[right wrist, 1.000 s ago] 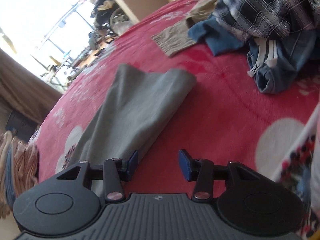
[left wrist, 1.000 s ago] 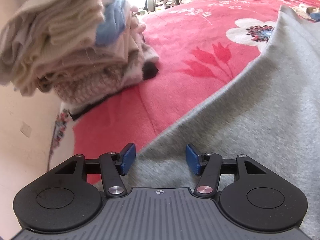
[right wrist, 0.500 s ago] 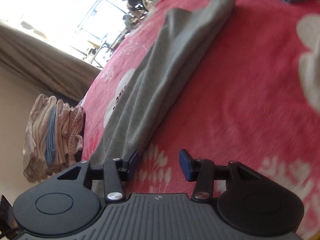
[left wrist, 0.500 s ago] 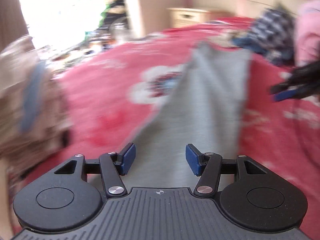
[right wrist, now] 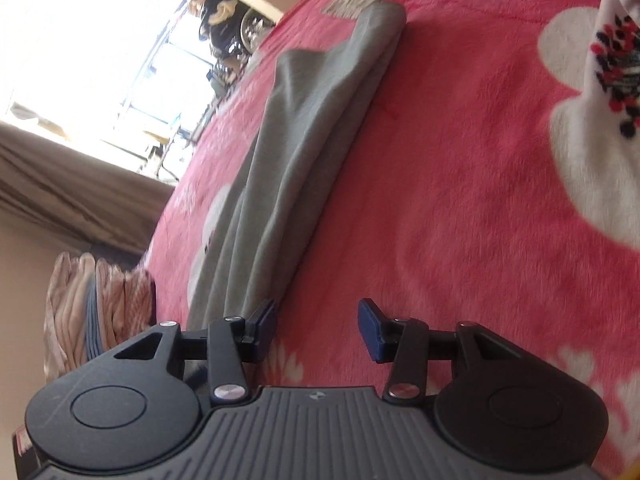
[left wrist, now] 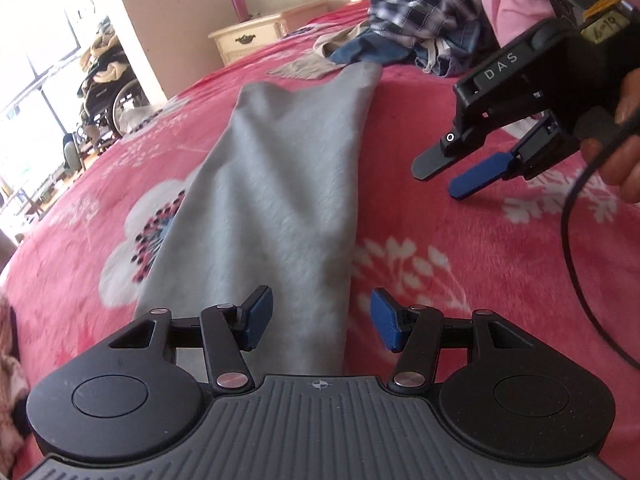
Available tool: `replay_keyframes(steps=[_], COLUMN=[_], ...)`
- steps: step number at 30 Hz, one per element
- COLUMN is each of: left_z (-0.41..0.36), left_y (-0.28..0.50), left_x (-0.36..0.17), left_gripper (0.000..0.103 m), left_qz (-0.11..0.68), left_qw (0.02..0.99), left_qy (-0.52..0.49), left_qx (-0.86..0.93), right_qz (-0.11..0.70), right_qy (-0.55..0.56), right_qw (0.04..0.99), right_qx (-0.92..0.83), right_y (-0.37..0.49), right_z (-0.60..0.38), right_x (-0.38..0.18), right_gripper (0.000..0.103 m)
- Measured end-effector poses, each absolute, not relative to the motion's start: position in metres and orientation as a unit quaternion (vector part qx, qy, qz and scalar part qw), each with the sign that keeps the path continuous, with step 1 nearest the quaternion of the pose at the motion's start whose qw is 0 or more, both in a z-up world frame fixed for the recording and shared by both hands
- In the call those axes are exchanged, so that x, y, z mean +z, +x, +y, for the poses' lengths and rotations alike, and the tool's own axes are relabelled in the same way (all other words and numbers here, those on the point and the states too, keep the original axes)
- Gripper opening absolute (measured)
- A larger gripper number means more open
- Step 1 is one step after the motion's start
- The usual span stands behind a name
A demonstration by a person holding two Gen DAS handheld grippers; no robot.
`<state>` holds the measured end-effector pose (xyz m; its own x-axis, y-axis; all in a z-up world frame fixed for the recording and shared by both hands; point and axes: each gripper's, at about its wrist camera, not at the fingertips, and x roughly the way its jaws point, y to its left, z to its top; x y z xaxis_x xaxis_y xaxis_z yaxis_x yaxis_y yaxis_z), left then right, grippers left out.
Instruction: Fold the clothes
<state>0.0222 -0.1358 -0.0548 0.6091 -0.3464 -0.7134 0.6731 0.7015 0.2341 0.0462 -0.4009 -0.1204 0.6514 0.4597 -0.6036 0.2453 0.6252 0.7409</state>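
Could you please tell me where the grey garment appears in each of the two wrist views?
Left wrist: grey garment runs from bottom centre up to upper middle, left of the right gripper.
Right wrist: grey garment runs diagonally from lower left to top centre.
Shared landmark: the wheelchair by the window.

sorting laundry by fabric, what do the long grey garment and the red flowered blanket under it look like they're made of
The grey garment looks like a soft knit, maybe cotton jersey or light fleece: matte, faintly fuzzy, draping in smooth rolled folds. The exact fibre cannot be told. The red floral blanket looks like plush synthetic fleece: a short fuzzy pile with a slight sheen and soft-edged printed white flowers.
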Motion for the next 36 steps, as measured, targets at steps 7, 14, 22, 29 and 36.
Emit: replay_keyframes(steps=[7, 14, 22, 29, 36], left_z=[-0.137, -0.127, -0.157, -0.175, -0.165], left_y=[0.034, 0.051, 0.061, 0.078, 0.103], left_x=[-0.054, -0.037, -0.049, -0.057, -0.057], left_gripper=[0.048, 0.049, 0.052, 0.047, 0.024], left_qz=[0.336, 0.359, 0.35, 0.343, 0.37], left_qw=[0.868, 0.857, 0.853, 0.864, 0.875], left_qy=[0.212, 0.185, 0.188, 0.182, 0.108], left_qx=[-0.299, -0.321, -0.339, -0.319, -0.294], right_qz=[0.393, 0.404, 0.401, 0.392, 0.373], right_qy=[0.456, 0.519, 0.532, 0.541, 0.554], right_qw=[0.797, 0.752, 0.74, 0.732, 0.723], right_qx=[0.048, 0.055, 0.094, 0.131, 0.179], right_y=[0.087, 0.117, 0.132, 0.147, 0.161], right_z=[-0.409, -0.408, -0.401, -0.395, -0.398], right_x=[-0.129, -0.149, -0.148, -0.143, -0.148], right_gripper=[0.051, 0.053, 0.054, 0.054, 0.054])
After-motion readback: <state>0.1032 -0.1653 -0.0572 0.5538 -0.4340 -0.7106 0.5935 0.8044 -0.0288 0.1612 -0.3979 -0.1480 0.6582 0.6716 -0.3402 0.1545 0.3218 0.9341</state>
